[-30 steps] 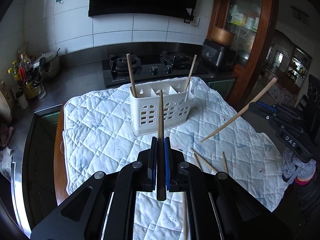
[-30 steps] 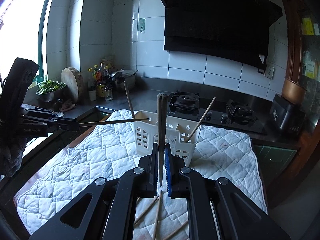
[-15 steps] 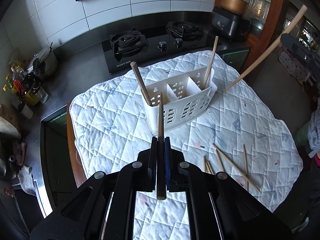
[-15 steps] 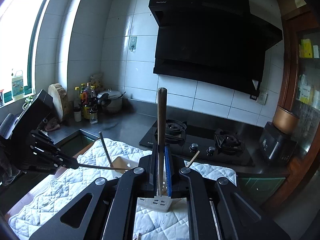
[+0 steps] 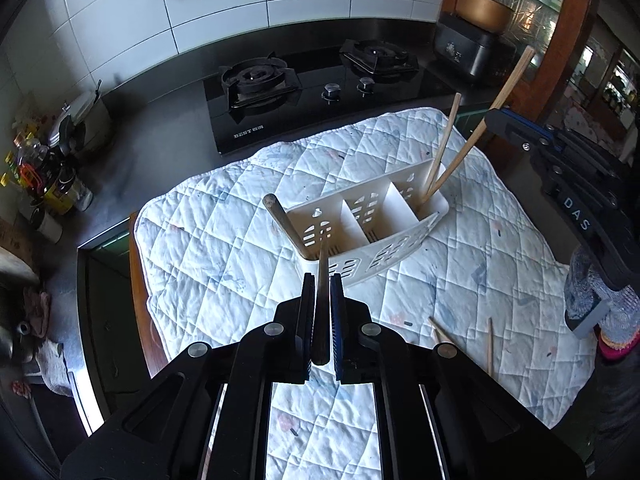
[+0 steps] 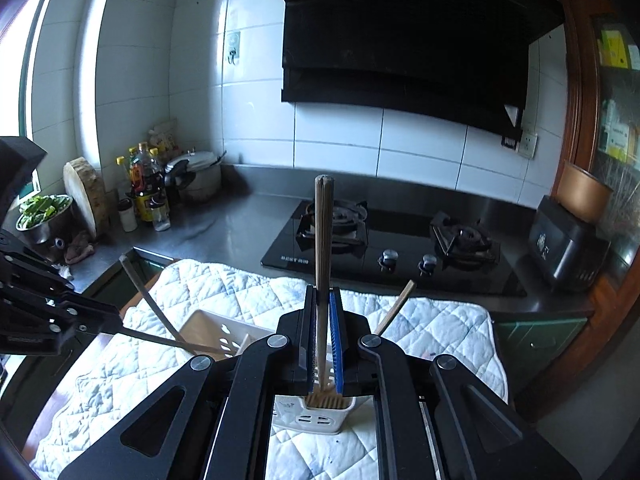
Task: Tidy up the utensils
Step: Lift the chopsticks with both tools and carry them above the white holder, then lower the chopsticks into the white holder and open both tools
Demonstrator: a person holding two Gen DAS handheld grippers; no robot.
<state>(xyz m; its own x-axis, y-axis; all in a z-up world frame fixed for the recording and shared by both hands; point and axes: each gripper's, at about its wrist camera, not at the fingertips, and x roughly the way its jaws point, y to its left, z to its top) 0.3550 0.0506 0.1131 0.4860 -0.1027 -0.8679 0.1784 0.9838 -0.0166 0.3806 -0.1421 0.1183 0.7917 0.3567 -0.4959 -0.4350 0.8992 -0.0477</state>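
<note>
A white slotted utensil caddy (image 5: 376,220) with three compartments stands on a quilted white cloth (image 5: 224,240). My left gripper (image 5: 320,292) is shut on a dark chopstick (image 5: 322,276) whose tip reaches the caddy's left compartment, where another dark chopstick (image 5: 284,224) leans. My right gripper (image 6: 322,308) is shut on a light chopstick (image 6: 322,240); in the left wrist view this chopstick (image 5: 476,140) dips into the right compartment beside another light chopstick (image 5: 444,140). The caddy (image 6: 224,338) lies below the right gripper.
Loose light chopsticks (image 5: 490,344) lie on the cloth at the front right. A black gas hob (image 5: 316,88) sits behind the cloth. Bottles and a pot (image 5: 52,168) stand at the far left, a dark appliance (image 5: 472,52) at the far right.
Both grippers have come down over the caddy. The left chopstick's tip now reaches the left compartment and the right chopstick's tip has entered the right compartment.
</note>
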